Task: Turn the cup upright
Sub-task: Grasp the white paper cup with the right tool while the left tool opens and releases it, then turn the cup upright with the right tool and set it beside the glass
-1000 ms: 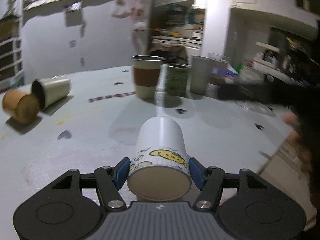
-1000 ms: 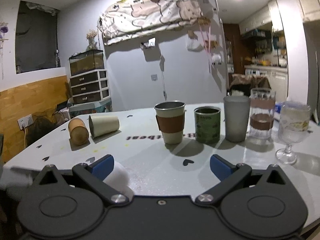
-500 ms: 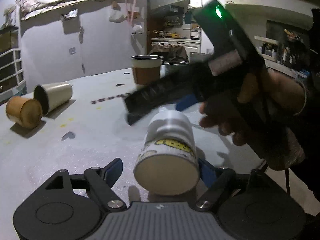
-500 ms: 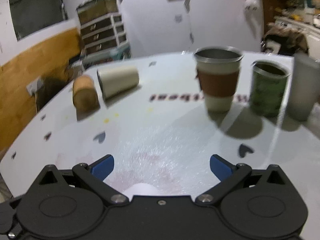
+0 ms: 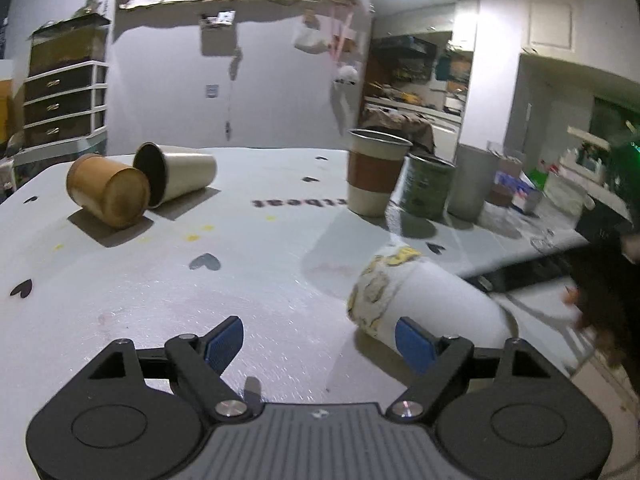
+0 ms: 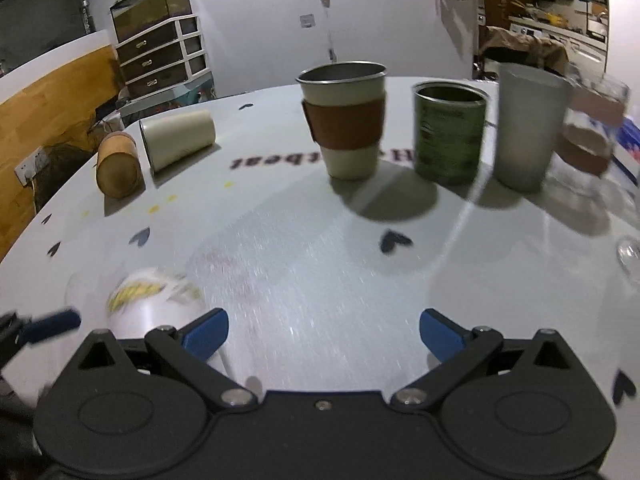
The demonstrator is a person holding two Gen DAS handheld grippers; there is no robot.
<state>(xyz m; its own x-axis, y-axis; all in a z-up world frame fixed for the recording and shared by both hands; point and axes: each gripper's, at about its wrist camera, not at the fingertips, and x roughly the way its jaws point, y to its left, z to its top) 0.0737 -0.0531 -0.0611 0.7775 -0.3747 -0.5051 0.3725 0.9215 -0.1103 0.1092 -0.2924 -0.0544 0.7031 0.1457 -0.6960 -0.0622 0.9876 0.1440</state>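
Note:
A white cup with a yellow print band lies on its side on the white table, just beyond my left gripper's right finger. My left gripper is open and holds nothing. The same cup shows blurred in the right wrist view, at the left, beside my right gripper's left finger. My right gripper is open and empty above the table. A cream cup and a wooden cup lie on their sides at the far left.
Standing at the back are a cup with a brown sleeve, a green can, a grey tumbler and a glass. The person's hand is at the table's right edge.
My left gripper opened and let go of the white cup, which now lies on its side to its right. The right gripper swung across and pulled back.

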